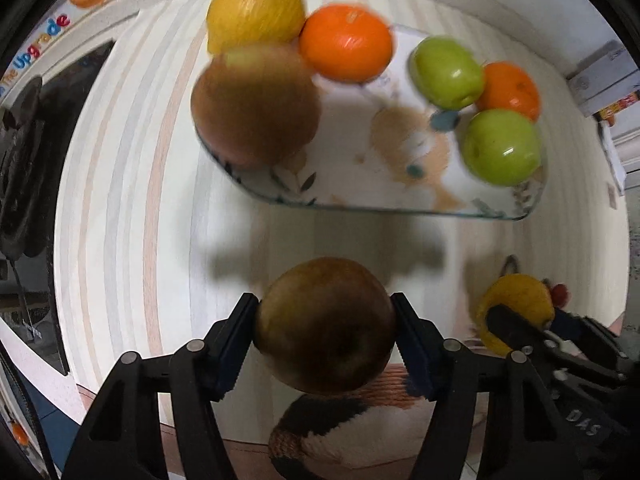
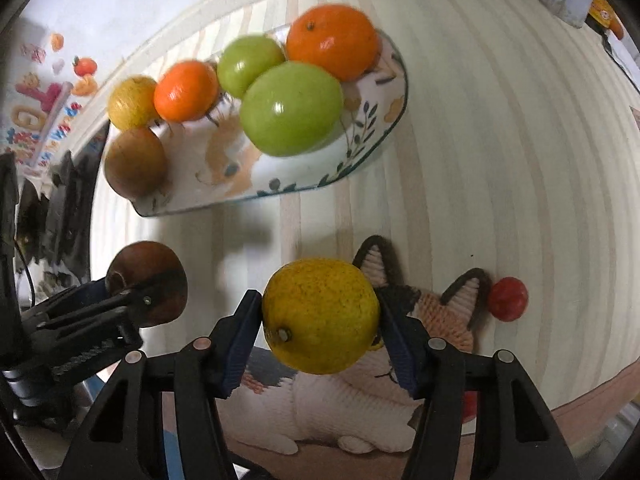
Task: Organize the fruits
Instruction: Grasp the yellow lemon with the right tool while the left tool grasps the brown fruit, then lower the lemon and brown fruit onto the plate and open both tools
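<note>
My left gripper [image 1: 325,326] is shut on a brown fruit [image 1: 325,324] and holds it above the table, short of the plate. My right gripper [image 2: 320,316] is shut on a yellow citrus fruit [image 2: 320,314]; both also show in the other view, the right gripper with the yellow fruit [image 1: 516,304] and the left with the brown fruit [image 2: 150,280]. The patterned oval plate [image 1: 400,184] ahead holds a yellow fruit [image 1: 256,10], a brown fruit [image 1: 256,104], two oranges [image 1: 346,42] and two green apples [image 1: 500,146].
A knitted cat mat [image 2: 440,308] lies on the striped table under the grippers. A small red fruit [image 2: 508,298] sits on the table to the right of the mat. Dark equipment [image 1: 20,168] stands at the left. Boxes [image 1: 604,80] stand at the far right.
</note>
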{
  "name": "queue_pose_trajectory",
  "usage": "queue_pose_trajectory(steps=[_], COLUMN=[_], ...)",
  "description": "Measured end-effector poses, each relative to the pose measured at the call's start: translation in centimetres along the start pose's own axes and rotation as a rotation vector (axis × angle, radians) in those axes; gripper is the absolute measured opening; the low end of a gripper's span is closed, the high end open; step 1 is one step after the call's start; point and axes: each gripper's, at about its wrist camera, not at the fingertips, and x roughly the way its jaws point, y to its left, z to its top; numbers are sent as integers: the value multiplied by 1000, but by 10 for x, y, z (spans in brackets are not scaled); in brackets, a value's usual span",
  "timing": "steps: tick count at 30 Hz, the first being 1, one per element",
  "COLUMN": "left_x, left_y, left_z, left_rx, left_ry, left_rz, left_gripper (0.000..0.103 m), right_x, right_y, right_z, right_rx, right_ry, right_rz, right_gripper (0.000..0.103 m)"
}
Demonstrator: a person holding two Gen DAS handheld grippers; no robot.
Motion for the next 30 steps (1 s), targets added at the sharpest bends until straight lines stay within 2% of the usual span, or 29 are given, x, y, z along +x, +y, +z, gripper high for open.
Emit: queue_pose_trajectory(steps=[5,9,12,16,21,26,30], left_x=[-46,-60,-52,-23,1,14,17], left_y=[-24,-45,-51,-51,-48,-48,-46], left_z=[23,59,88,116,121,121,125], left_rx=[53,104,134,146,136,117,96], left_ry=[-75,-99,-92,-30,27,70,70], left_rz=[-59,-60,-31,2,20,9,-9], left_gripper=[64,64,65,65,65,65,68], right_x=[-34,-49,-47,-38,-22,-23,-22], right_y=[-8,-19,-26,-32,-24,-32,-35], right_z=[14,43,68,93,105,112,115], right_rx=[59,87,93,98,82,85,87], right_ry=[-77,-128,-142,-130,-103,-99,-96], right_rz=[54,42,3,-27,-49,-41,-25], right_gripper=[61,61,61,61,61,62,62])
